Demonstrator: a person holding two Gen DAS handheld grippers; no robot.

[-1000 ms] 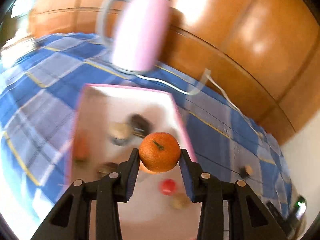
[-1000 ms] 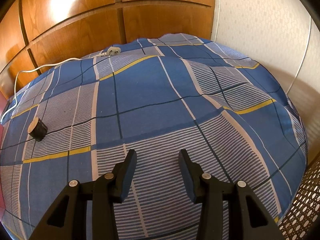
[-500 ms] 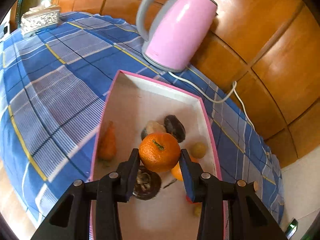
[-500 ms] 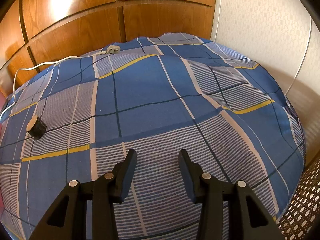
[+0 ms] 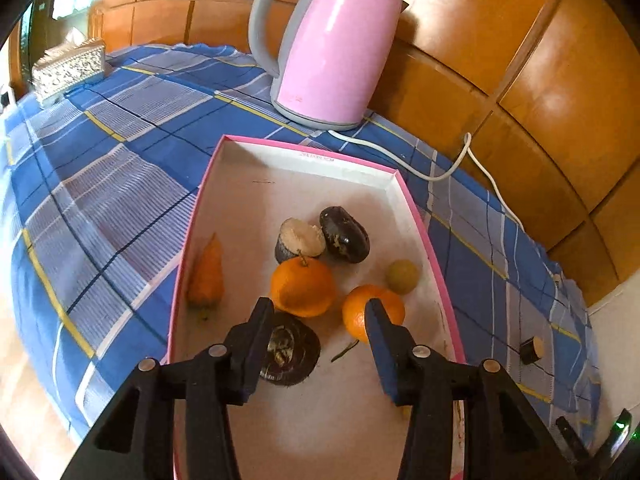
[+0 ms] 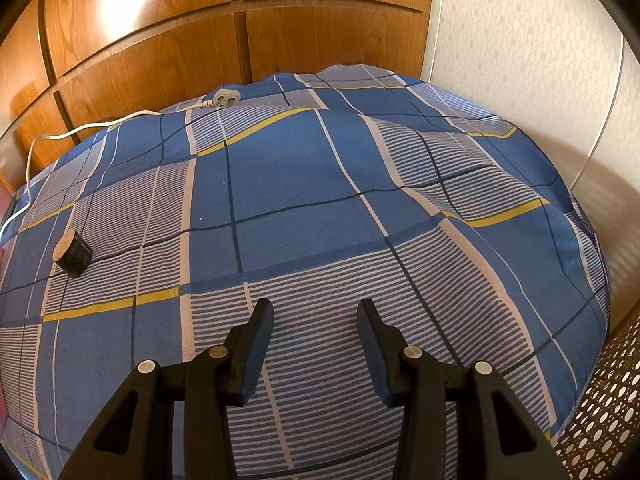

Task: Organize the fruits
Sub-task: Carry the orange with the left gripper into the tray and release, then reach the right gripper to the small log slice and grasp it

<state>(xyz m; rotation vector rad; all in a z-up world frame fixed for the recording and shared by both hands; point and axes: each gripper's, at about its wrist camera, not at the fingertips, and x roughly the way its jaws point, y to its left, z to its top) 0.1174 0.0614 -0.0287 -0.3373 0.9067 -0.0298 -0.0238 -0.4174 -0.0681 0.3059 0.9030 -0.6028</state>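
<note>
A table under a blue checked cloth (image 5: 120, 184) carries a pink-rimmed box (image 5: 416, 216) near the middle, a pink kettle (image 5: 332, 48) at the far edge, its white cord (image 5: 440, 176), a patterned tissue box (image 5: 68, 68) far left, and a dark cut chunk (image 6: 72, 255).

Two oranges (image 5: 302, 286) lie in pink-rimmed box (image 5: 420, 216).
</note>
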